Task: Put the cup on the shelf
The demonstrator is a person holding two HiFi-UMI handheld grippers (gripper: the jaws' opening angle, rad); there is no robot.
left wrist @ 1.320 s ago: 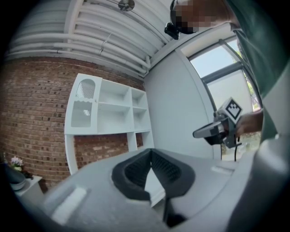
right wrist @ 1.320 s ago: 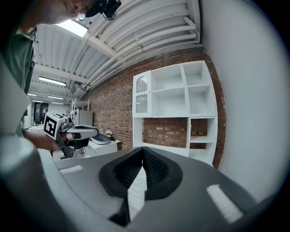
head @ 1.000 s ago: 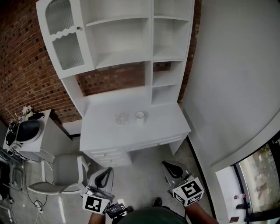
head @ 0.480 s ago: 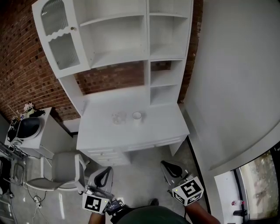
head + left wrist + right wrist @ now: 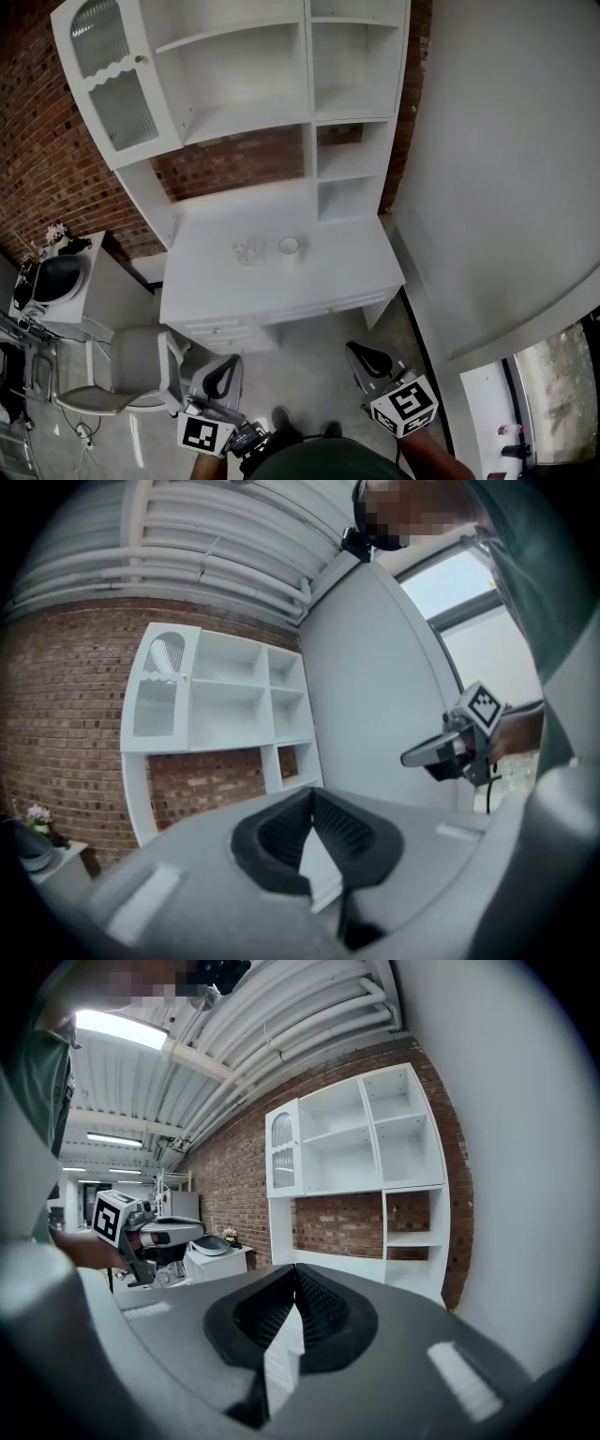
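Step in hand, as judged: the approach. You stand well back from the worktop (image 5: 309,277), and neither tool is near the cup (image 5: 289,246). The cup sits upright on the worktop, just right of a clear glass item (image 5: 249,251) that is too small to identify. Both sit below the shelf unit (image 5: 246,120).

Recommendation: come up to the worktop squarely and open one tool before you reach the cup. Take the cup from the side away from the glass item, so that nothing is knocked. The right tool (image 5: 367,359) looks the better placed for this, since the cup lies to the right of the glass. Keep the cup upright on the lift to an open compartment.

Right tool: jaws fully together, nothing between them. Left tool (image 5: 221,378): likewise closed and empty. Both are held low in front of you and touch nothing.
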